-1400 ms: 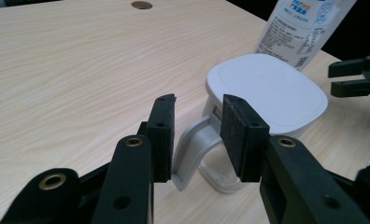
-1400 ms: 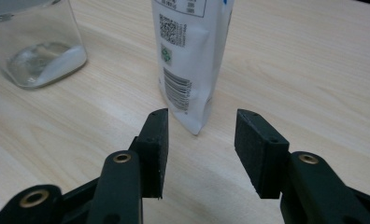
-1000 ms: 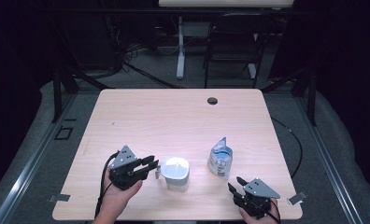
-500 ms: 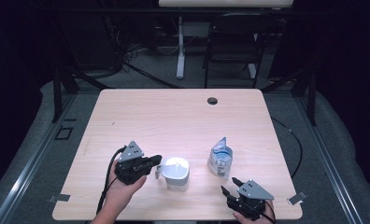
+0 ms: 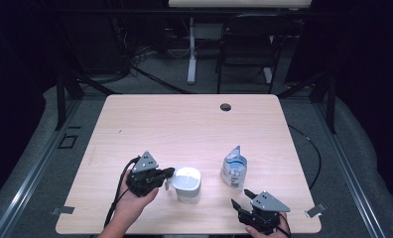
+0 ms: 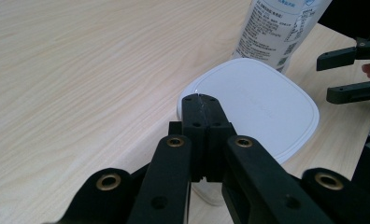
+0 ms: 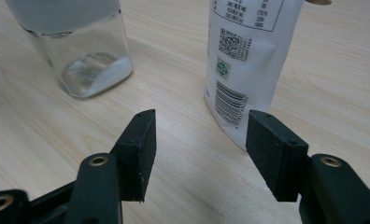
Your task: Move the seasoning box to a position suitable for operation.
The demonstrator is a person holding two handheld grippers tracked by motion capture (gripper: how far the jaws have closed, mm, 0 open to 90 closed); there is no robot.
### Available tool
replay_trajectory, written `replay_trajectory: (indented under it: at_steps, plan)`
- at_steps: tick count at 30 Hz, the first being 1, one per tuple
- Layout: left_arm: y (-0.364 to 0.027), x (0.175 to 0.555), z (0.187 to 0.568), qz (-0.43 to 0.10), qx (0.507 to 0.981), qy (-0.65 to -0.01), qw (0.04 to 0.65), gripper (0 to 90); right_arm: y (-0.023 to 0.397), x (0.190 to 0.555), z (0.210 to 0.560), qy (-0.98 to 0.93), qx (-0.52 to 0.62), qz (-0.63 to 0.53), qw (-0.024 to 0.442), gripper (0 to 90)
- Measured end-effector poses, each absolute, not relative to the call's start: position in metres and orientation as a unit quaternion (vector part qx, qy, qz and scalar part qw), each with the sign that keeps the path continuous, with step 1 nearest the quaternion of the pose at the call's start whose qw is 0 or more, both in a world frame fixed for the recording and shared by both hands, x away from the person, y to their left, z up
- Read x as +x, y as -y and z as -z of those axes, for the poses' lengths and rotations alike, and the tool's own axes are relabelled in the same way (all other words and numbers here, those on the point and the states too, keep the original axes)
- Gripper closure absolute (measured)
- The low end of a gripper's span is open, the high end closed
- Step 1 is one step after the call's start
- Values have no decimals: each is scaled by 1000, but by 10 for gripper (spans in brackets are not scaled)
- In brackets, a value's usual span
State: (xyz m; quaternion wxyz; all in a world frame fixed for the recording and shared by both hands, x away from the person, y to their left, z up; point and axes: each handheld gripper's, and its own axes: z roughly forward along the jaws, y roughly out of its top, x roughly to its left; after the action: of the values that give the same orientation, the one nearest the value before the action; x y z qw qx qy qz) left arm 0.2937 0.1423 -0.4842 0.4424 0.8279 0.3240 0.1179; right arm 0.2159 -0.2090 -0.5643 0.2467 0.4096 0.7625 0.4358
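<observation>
in the lower left of the high view the left tongs [image 5: 168, 174] are pressed fully together at the white lid of the clear jar [image 5: 188, 184], holding nothing. at the lower right the right tongs [image 5: 240, 202] have just been opening, gaping empty just below the white pouch [image 5: 233, 169] on the tabletop [image 5: 184, 124].

Take the jar [image 5: 188, 184] as your mark. Beyond it the surface [image 5: 184, 124] lies bare to the far edge, where only a small dark hole [image 5: 226, 107] sits. To its right the pouch [image 5: 233, 168] stands upright, with a passable gap between them. Your left gripper [image 5: 167, 174] crowds the jar's left side; your right gripper [image 5: 240, 201] waits just short of the pouch.
</observation>
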Motion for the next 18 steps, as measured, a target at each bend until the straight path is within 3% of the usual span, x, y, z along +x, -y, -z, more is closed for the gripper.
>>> replay_trajectory:
  at_steps: [18]
  plan:
    - [-138, 295, 481, -121, 841, -312, 425, 900, 207, 214, 557, -766, 414, -426, 246, 594]
